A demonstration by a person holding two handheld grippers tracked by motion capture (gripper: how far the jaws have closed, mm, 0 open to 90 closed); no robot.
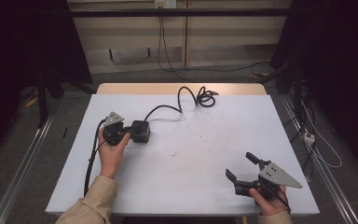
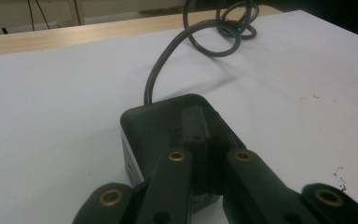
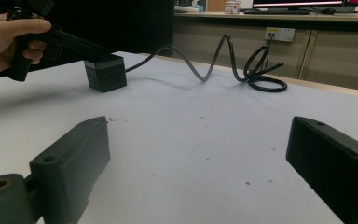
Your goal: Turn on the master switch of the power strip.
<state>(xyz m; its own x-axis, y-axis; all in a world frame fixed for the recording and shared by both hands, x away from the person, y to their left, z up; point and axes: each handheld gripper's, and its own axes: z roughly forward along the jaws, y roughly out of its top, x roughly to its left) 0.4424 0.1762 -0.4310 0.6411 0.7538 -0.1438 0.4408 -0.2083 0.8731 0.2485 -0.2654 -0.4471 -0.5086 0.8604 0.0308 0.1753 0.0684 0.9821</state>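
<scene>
A black cube-shaped power block (image 1: 141,132) sits left of the middle of the white tabletop (image 1: 191,182). Its black cable (image 1: 186,95) runs to the back and ends in a loose coil. My left gripper (image 1: 131,130) is shut with nothing between its jaws. In the left gripper view its closed tips (image 2: 204,119) lie over the top of the block (image 2: 149,123); whether they touch it I cannot tell. My right gripper (image 1: 239,164) stands open near the front right corner, well away from the block. The right gripper view has its wide-spread jaws (image 3: 198,140) over bare table, with the block (image 3: 106,72) far off.
A wooden strip (image 1: 168,88) runs along the table's back edge, just behind the coil of cable (image 3: 261,74). The left gripper's own cable (image 1: 91,158) trails down the table's left side. Dark stands and floor cables flank the table.
</scene>
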